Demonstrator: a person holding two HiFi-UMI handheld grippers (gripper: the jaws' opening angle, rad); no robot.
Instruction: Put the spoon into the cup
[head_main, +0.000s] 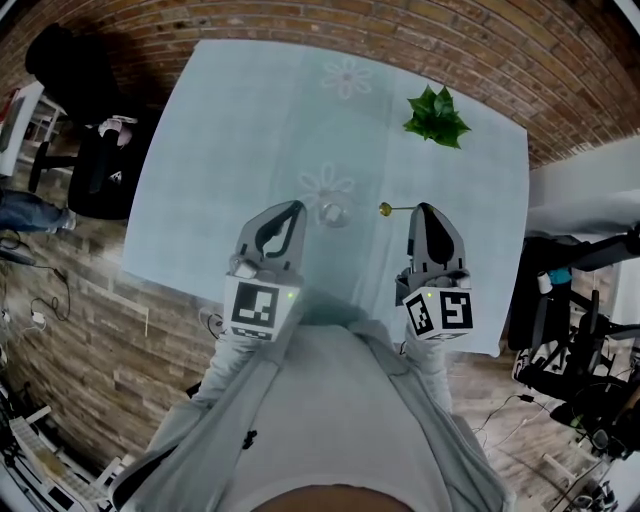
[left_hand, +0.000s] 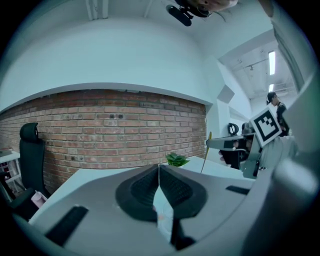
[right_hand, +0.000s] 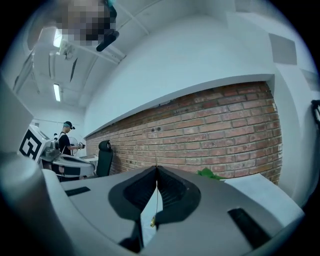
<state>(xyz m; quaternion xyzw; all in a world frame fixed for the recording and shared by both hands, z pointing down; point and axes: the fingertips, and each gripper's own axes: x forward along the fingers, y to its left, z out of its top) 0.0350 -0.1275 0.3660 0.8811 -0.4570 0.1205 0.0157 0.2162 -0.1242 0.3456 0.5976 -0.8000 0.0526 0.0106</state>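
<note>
Jaws on my right gripper (head_main: 419, 208) are squeezed shut on the thin handle of the spoon (head_main: 386, 209). The spoon is gold. Its handle runs up between my two right jaws and sticks out past their tips. Its little round end points at the cup (head_main: 333, 212) and sits just to the right of the cup. The spoon is not in the cup. I cannot tell if the round end touches the tabletop (head_main: 250, 130).

The cup is small and see-through. It stands upright on the pale blue tabletop, between my two grippers.

My left gripper (head_main: 296, 205) is just to the left of the cup. Its jaws are pressed together at the tips and they hold nothing.

A green plant (head_main: 436, 117) sits far behind the cup and off to its right, near the back edge of the tabletop. A brick wall (right_hand: 215, 130) stands behind the plant.
</note>
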